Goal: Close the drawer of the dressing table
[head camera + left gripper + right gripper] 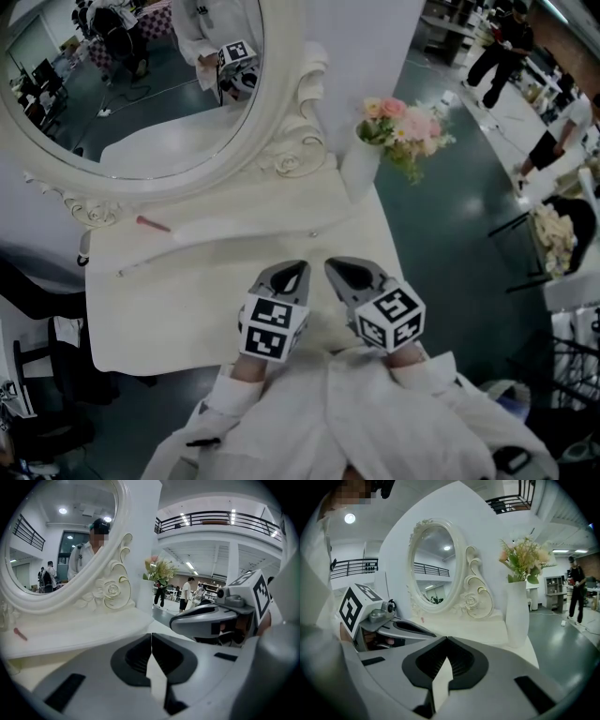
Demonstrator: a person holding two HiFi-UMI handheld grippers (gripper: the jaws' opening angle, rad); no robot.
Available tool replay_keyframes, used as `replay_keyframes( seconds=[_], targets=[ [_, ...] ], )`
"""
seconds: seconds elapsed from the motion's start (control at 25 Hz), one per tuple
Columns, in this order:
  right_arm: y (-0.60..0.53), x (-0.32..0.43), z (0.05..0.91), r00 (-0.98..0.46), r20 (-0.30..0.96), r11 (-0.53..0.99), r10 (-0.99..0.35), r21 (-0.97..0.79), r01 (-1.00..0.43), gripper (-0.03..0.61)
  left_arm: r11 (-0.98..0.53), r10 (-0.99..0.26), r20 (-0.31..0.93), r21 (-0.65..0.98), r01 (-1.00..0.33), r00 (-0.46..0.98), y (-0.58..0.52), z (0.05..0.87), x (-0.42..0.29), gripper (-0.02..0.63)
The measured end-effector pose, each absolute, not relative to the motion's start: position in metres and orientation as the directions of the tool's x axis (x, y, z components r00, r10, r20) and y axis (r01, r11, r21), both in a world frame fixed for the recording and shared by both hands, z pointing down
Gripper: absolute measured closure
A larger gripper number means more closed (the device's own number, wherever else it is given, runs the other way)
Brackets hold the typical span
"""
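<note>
Overall: two grippers are held side by side, low over the near edge of the table [159,309], pointing far towards the mirror [141,84].
Left gripper [304,265]: jaws fully together, nothing between them. Its own view shows the pads meeting in one seam [151,637] with bare tabletop beyond.
Right gripper [329,263]: likewise shut and empty, with its tips [446,639] closed over bare white surface. It sits just right of the left one, close to it but apart.
Drawer: not visible in any view. Its front would lie under the near edge of the table, and that strip is covered by the grippers and the person's sleeves [375,412]. Cannot tell whether it stands out or sits flush.
Tabletop: a raised shelf runs along the far side. A small pink stick [153,223] lies far left on it, and a vase [359,169] with flowers [403,127] stands far right. Both are well clear of the grippers.
Step in hand: my reading is that closed, empty jaws at the near edge suit a push rather than a grasp. The scene fits two stages: the drawer front out and about to be shoved, or the drawer already home with the tips just off it.
Next move: not settled by what shows. It depends on how the drawer front lies under that near edge, so that needs checking first.
Risk: low, since nothing loose lies near the tips.
</note>
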State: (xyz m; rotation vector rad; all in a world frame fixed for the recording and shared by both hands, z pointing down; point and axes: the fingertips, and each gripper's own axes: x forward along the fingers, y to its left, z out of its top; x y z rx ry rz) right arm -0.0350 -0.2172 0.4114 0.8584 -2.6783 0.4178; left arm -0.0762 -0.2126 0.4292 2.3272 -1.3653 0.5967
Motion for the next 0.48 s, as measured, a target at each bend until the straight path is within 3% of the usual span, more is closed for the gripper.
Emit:
replay_keyframes(
  seconds=[0.48],
  targets=[
    [-0.2115,-0.0400,0.4190,-0.777,0.398,0.787,-0.488,-0.183,-0.589,0.571,-0.449,-0.716,0.541,0.125,-0.885,0.440,-0.2120,0.4336,-0.0777,0.606]
  ],
)
